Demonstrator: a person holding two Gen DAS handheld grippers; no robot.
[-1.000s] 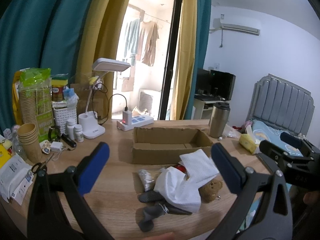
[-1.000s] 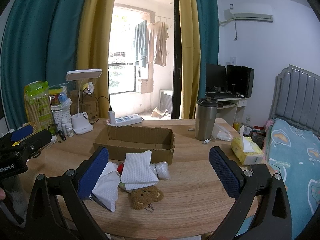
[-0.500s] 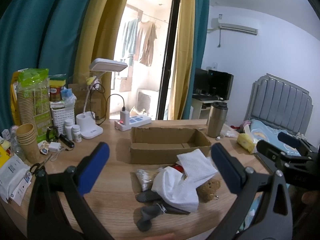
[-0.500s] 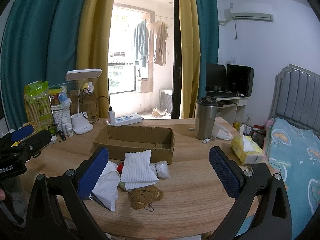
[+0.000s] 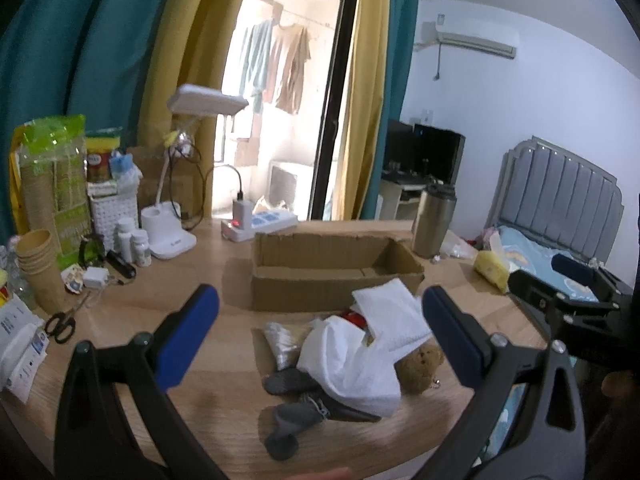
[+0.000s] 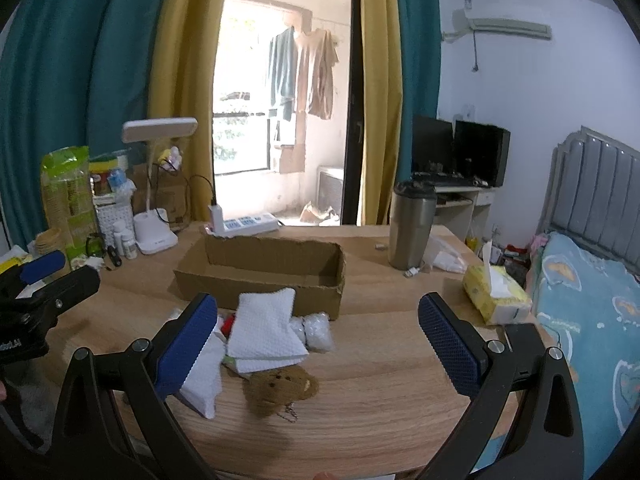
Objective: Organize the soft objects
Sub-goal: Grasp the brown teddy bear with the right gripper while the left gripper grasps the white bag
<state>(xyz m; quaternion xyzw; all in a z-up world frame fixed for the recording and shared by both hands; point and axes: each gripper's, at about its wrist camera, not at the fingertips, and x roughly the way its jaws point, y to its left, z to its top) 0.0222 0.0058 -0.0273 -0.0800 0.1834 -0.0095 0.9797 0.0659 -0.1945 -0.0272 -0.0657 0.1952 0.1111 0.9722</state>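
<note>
A pile of soft things lies on the wooden table in front of an open cardboard box [image 5: 336,276] [image 6: 260,276]. It holds white cloths [image 5: 360,360] [image 6: 264,328], a brown plush bear [image 5: 420,364] [image 6: 280,390], grey socks [image 5: 292,412], a silver bag [image 5: 280,342] and a white mesh pouch [image 6: 318,330]. My left gripper [image 5: 320,338] is open and empty above the pile's near-left side. My right gripper [image 6: 316,346] is open and empty, held over the pile from the right.
At the back left stand a desk lamp [image 5: 176,184], a power strip [image 5: 260,226], bottles, paper cups [image 5: 36,264] and scissors [image 5: 60,324]. A steel tumbler [image 6: 410,224] and a tissue pack [image 6: 496,294] stand at the right. A bed [image 6: 592,300] lies beyond the table's right edge.
My left gripper has shifted slightly, so the box and pile sit a little further left in its view. The right gripper has barely moved. Both stay open.
</note>
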